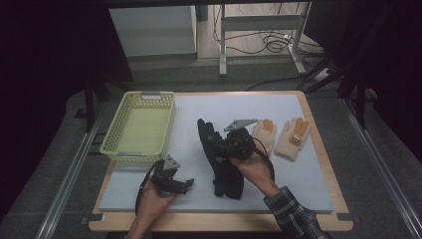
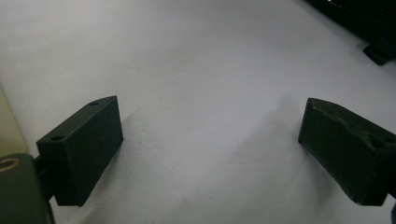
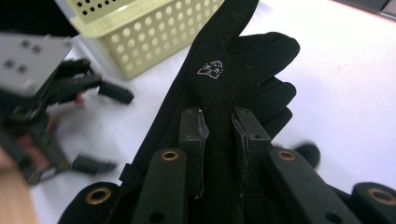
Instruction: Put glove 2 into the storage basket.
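The right gripper (image 3: 219,126) has its jaws pinching a black glove (image 3: 224,84) at mid-table, right of the yellow basket (image 1: 140,127). The left gripper (image 1: 186,183) sits near the front edge, jaws spread, nothing between them.

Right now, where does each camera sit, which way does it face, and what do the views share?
High view: above the person's side, looking forward and down on the table; both forearms, left gripper and right gripper show.
Left gripper view: rides the left gripper, facing bare mat between open jaws.
Right gripper view: rides the right gripper, shut on the black glove, facing the basket.
Shared: high and right gripper views show glove, basket, left gripper.
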### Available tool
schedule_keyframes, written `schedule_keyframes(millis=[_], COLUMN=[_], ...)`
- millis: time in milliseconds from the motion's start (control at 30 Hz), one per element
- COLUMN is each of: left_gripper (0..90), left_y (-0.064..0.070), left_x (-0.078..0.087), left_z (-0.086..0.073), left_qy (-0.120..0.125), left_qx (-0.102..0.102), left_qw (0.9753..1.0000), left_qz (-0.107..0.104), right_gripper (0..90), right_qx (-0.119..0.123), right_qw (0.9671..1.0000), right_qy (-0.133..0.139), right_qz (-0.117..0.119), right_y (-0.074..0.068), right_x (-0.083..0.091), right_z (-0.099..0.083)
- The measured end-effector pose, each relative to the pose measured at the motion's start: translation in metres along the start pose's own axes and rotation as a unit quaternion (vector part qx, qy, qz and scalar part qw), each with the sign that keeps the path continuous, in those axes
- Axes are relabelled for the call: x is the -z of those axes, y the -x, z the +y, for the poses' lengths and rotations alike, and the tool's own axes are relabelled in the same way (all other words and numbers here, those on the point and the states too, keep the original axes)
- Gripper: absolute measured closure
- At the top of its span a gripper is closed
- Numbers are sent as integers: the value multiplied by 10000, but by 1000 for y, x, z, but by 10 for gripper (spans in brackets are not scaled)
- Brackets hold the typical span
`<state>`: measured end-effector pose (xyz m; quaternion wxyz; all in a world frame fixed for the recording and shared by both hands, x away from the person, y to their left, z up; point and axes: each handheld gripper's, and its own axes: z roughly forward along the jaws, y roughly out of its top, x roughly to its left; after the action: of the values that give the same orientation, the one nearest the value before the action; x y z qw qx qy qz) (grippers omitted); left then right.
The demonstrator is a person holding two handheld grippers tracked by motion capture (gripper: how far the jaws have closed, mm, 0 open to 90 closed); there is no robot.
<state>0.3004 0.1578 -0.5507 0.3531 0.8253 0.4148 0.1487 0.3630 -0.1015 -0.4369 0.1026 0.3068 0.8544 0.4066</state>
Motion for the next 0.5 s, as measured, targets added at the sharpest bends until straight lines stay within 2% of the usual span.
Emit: schedule_keyframes(millis=[133,200,267,300,333,367,500], left_gripper=[65,65,65,65,65,65,65], left_y=[0,0,0,0,0,0,0], left_x=[0,0,0,0,0,0,0], left_z=[0,0,0,0,0,0,0], left_qy=[-4,0,4,0,0,4,6], left_qx=[-2,1,8,-11,-11,-2,-2], left_qw=[10000,10000,10000,10000,10000,10000,10000], left_qz=[-3,0,-1,4,4,2,1], right_gripper=[744,743,691,636,636,566,542], right_qx=[-47,-55,-63,-34,-34,45,26], right_qw=[10000,9999,9998,9997,9997,9994,9995], right_qy=[-13,-21,-107,-162,-162,-216,-181], right_qz=[-72,-94,-152,-176,-176,-266,-245], right_y=[-2,-3,-1,0,0,4,13], right_x=[15,18,15,12,12,7,9], right_z=[-16,-22,-37,-43,-43,-53,-56])
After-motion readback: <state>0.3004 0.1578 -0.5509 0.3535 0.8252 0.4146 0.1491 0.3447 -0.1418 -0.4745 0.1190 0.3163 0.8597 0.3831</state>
